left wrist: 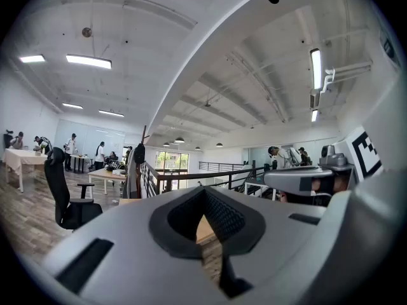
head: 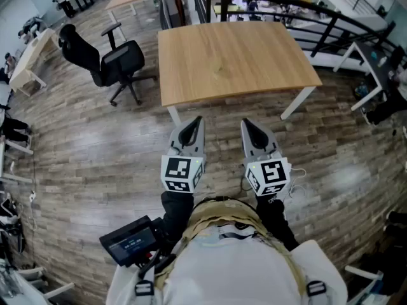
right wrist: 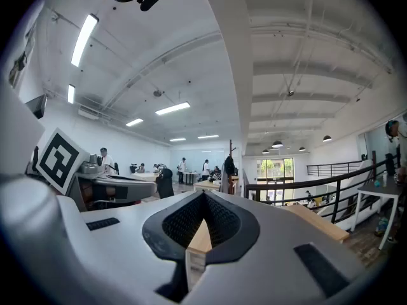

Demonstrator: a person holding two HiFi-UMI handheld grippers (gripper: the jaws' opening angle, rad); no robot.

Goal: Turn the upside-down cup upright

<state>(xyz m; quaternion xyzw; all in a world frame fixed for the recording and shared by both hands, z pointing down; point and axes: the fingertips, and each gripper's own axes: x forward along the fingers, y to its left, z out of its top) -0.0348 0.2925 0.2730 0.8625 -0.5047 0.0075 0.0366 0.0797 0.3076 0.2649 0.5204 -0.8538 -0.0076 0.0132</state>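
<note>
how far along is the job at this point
Nothing looks done: no cup shows on the wooden table. Nothing is in hand: the left gripper and right gripper are both shut and empty, held level short of the table. Everything is left: finding the cup, gripping it and turning it upright.

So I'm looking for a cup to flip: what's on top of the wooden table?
Nothing that shows: the wooden table has its whole top in the head view, and it is bare wood with no object standing on it. Only the floor beneath is covered by the top.
</note>
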